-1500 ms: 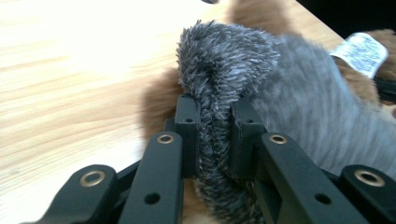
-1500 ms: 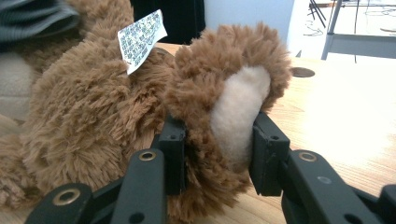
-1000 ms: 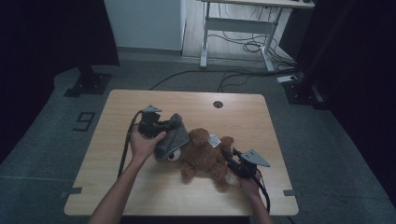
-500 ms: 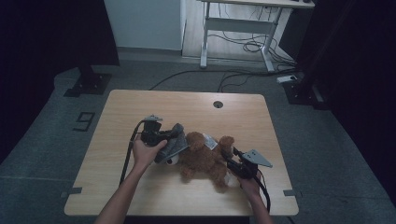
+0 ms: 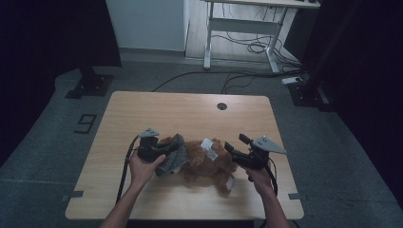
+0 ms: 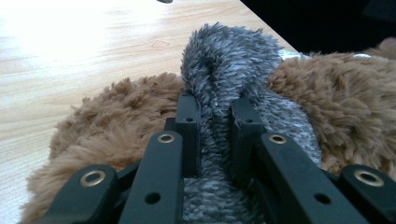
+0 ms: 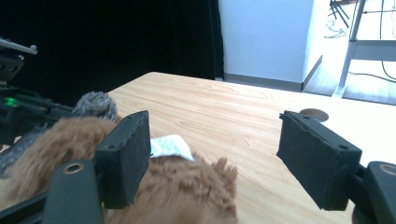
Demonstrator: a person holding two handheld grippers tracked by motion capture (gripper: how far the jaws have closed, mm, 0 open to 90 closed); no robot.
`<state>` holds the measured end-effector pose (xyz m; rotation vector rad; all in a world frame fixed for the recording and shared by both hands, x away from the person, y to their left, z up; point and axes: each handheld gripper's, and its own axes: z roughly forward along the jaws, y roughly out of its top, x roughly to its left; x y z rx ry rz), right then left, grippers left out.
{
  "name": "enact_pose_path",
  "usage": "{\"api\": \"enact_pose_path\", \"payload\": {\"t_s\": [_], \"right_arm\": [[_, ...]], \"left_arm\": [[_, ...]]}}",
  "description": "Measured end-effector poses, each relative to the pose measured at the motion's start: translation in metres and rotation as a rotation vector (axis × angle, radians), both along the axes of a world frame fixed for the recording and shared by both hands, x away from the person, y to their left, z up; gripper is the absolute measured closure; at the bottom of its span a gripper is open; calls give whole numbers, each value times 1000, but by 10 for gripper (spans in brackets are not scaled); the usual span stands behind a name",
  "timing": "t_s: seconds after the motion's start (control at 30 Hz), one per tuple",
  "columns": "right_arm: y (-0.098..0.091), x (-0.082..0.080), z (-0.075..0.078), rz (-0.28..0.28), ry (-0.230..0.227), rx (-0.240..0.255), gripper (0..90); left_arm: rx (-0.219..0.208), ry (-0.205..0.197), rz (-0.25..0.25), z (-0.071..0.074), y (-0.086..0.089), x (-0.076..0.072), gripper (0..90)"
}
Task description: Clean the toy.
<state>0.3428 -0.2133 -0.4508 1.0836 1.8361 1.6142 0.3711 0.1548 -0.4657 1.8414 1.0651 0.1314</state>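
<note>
A brown teddy bear (image 5: 209, 165) lies on the wooden table (image 5: 190, 111) near its front edge, with a white tag (image 5: 208, 148) on it. A grey fuzzy cloth (image 5: 174, 155) rests against the bear's left end. My left gripper (image 5: 167, 151) is shut on this grey cloth (image 6: 224, 60), which bulges up between the jaws over the bear (image 6: 336, 98). My right gripper (image 5: 236, 143) hovers at the bear's right end. Its jaws have just been opening and stand wide, touching nothing (image 7: 219, 149); the bear (image 7: 177, 191) and tag (image 7: 170, 145) lie below them.
A round cable hole (image 5: 222, 106) sits in the table's far middle. Bare tabletop stretches behind the bear. On the floor beyond stand a white desk frame (image 5: 240, 28) with cables and a dark stand base (image 5: 90, 85) at the left.
The left hand brought the grey cloth down and nearer, against the bear. The right gripper let go of the bear, opened its jaws and rose.
</note>
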Motion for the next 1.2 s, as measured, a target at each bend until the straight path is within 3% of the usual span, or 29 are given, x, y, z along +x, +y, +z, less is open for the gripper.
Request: {"api": "enact_pose_path", "payload": {"t_s": [0.07,0.17,0.37,0.4,0.5,0.63,0.7,0.73,0.77,0.87,0.9,0.93,1.07,1.2], "right_arm": [[2,5,5,8,16,-18,256],[7,13,2,48,93,-20,256],[23,4,-28,144,201,-39,208],[23,4,-28,144,201,-39,208],[29,-3,-47,197,263,-44,178],[40,-8,-61,239,317,-94,160],[44,-9,-64,240,325,-121,164],[53,-12,-72,233,338,-165,251],[54,-13,-75,230,345,-162,289],[54,-15,-77,213,297,-173,434],[54,-15,-77,213,297,-173,434],[53,-15,-76,196,246,-211,480],[53,-9,-76,139,205,-248,498],[51,14,-75,92,191,-267,503]], "left_arm": [[1,0,-1,0,0,-1,765],[-9,-3,-8,-1,2,-5,764],[-30,1,-22,-3,8,-13,764],[-30,1,-22,-3,8,-13,763],[-40,2,-30,-4,10,-17,763],[-52,8,-43,-7,13,-24,763],[-59,14,-49,-8,14,-26,762],[-59,14,-49,-9,15,-28,761],[-59,14,-49,-9,15,-28,761],[-80,11,-50,-11,16,-32,761],[-80,11,-50,-11,16,-32,760],[-84,15,-58,-12,15,-32,760],[-81,30,-90,-14,2,-32,760],[-56,38,-85,-23,-16,-20,760]]}}
